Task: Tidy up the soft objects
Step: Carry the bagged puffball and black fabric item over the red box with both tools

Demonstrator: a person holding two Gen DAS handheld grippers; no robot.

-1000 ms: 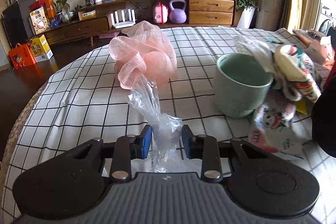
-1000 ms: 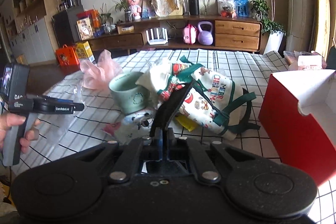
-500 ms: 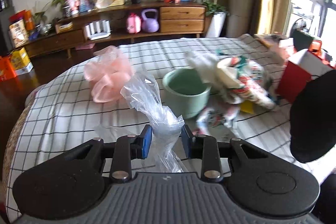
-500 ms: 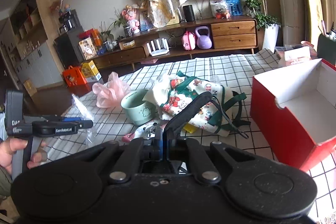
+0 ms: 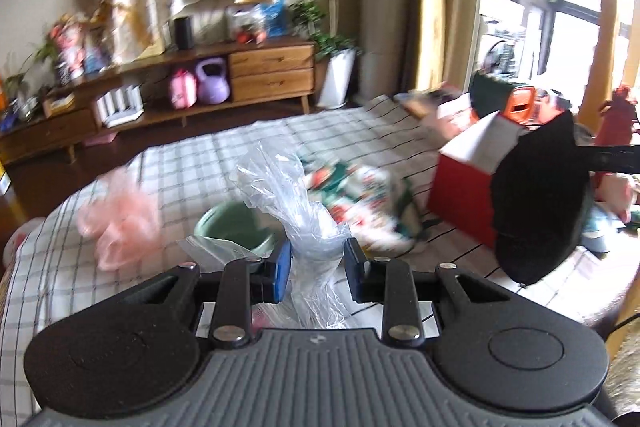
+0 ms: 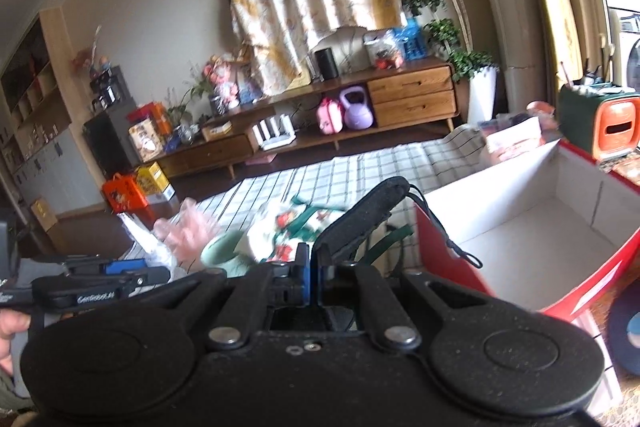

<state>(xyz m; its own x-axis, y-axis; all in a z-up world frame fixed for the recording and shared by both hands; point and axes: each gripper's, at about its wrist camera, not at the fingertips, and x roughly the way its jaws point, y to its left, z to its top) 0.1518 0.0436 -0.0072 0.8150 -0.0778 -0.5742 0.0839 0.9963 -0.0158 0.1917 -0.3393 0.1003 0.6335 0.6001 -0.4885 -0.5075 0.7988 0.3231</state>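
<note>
My left gripper [image 5: 318, 267] is shut on a crumpled clear plastic bag [image 5: 296, 211], held up above the checked tablecloth [image 5: 200, 163]. My right gripper [image 6: 314, 275] is shut on a flat black soft pad [image 6: 360, 223] with a thin cord; the pad [image 5: 540, 195] shows as a dark oval at the right of the left wrist view. Just right of it stands an open red box [image 6: 540, 227] with a white inside, which is also the red box [image 5: 464, 195] in the left wrist view. On the cloth lie a pink mesh sponge [image 5: 120, 223] and a Christmas-print fabric bag [image 5: 360, 203].
A green mug [image 5: 236, 231] stands between the sponge and the fabric bag. A hand [image 6: 10, 327] holds the left gripper at the lower left of the right wrist view. A low wooden sideboard [image 6: 412, 99] and potted plants stand beyond the table. Clutter lies behind the box.
Both grippers have risen and swung right with their loads. The sponge, mug and fabric bag have slid lower and left in view. The red box is now closer and larger.
</note>
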